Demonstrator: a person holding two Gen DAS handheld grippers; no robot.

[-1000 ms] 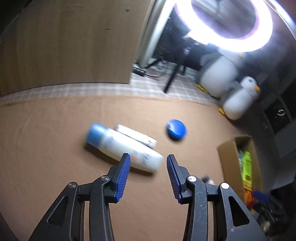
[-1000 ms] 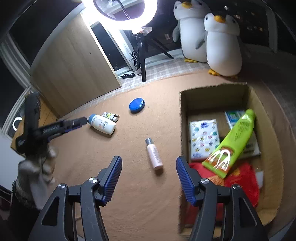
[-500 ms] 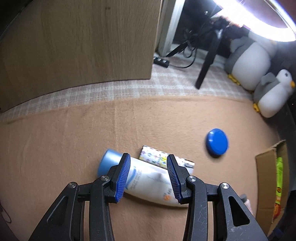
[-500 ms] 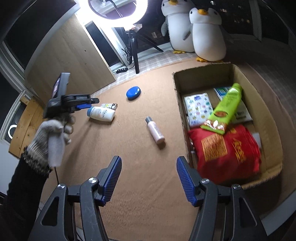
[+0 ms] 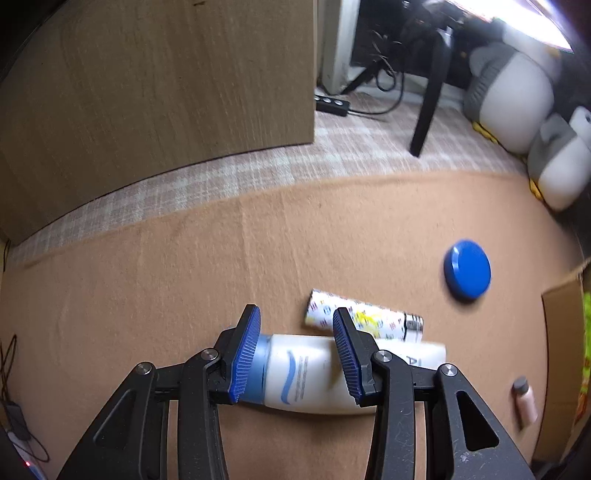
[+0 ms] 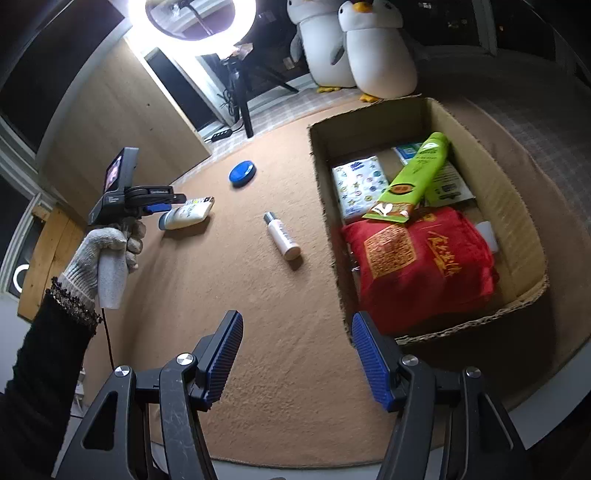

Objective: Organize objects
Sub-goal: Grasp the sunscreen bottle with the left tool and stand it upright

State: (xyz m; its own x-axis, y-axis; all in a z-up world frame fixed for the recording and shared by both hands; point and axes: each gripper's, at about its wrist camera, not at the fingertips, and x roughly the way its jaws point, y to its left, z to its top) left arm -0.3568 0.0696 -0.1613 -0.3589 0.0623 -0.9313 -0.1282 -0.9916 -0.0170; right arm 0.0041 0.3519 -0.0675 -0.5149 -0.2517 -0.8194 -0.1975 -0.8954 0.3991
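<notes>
A white bottle with a blue cap (image 5: 306, 373) lies on the brown mat; it also shows in the right wrist view (image 6: 184, 217). My left gripper (image 5: 295, 350) is open, its pads either side of the bottle's cap end, just above it. A patterned tube (image 5: 364, 320) lies behind the bottle. A blue round lid (image 5: 467, 268) lies to the right. A small pink bottle (image 6: 282, 236) lies mid-mat. My right gripper (image 6: 297, 363) is open and empty, high above the mat's near side. The cardboard box (image 6: 517, 206) holds a green tube (image 6: 413, 177), a red packet (image 6: 417, 254) and other packets.
A wooden panel (image 5: 147, 92) stands behind the mat. A tripod leg (image 5: 428, 103), a power strip (image 5: 332, 105) and two plush penguins (image 6: 354, 44) are at the back. A ring light (image 6: 199, 18) glares above.
My left gripper has moved in and down over the white bottle, which now lies between the open pads. The right gripper has drawn back and up a little.
</notes>
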